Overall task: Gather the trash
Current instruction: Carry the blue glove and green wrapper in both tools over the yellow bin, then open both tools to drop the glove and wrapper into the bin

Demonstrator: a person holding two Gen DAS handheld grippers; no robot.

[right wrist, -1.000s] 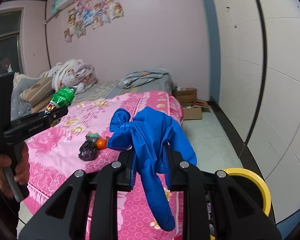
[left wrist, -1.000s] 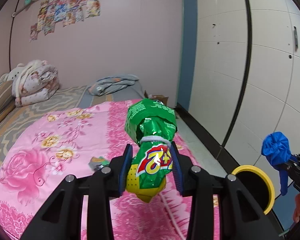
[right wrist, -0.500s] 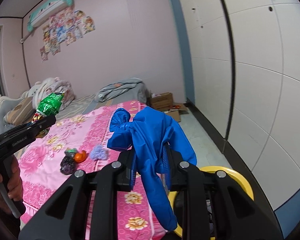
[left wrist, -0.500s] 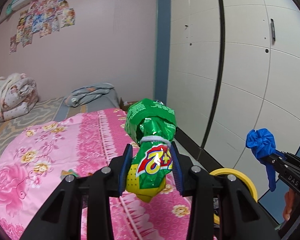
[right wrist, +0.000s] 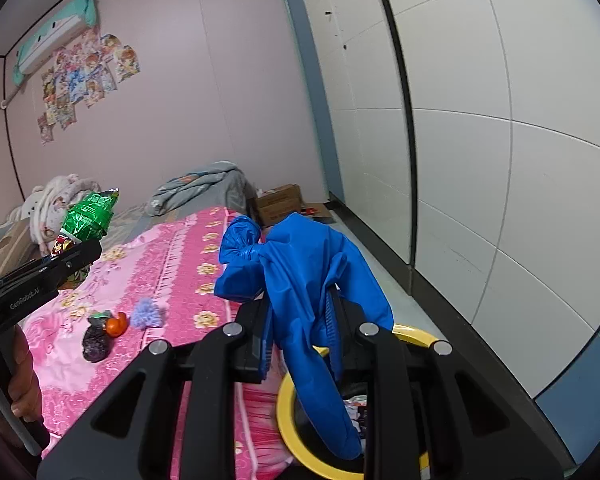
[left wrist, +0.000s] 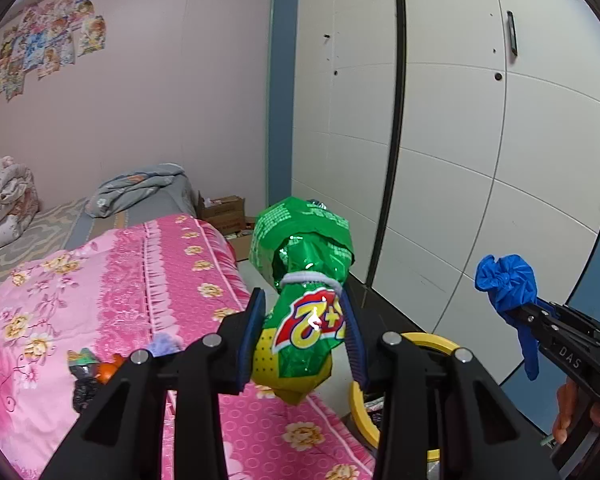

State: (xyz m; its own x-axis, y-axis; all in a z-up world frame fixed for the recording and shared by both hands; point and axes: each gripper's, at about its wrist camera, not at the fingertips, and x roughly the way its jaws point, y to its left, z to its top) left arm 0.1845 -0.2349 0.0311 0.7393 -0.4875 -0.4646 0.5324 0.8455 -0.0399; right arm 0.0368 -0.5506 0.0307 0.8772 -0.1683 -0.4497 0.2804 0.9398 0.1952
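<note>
My left gripper (left wrist: pixel 305 336) is shut on a green snack bag (left wrist: pixel 304 280) with a red and yellow label, held in the air above the bed's edge. My right gripper (right wrist: pixel 300 332) is shut on a crumpled blue plastic bag (right wrist: pixel 304 276) that hangs over a yellow-rimmed trash bin (right wrist: pixel 416 336) on the floor. The bin's rim also shows in the left wrist view (left wrist: pixel 428 339). The right gripper with the blue bag (left wrist: pixel 508 284) shows at the right of the left wrist view. The left gripper with the snack bag (right wrist: pixel 88 216) shows at the left of the right wrist view.
A bed with a pink flowered sheet (right wrist: pixel 148 280) holds small trash: a purple fluffy ball (right wrist: pixel 148 314), an orange piece (right wrist: pixel 116 326) and a dark wrapper (right wrist: pixel 96 344). White wardrobe doors (right wrist: pixel 500 160) line the right side. Cardboard boxes (right wrist: pixel 280 200) sit on the floor beyond the bed.
Both grippers have swung right toward the wardrobe and the bin while keeping their loads. The bin's rim has come closer under both grippers.
</note>
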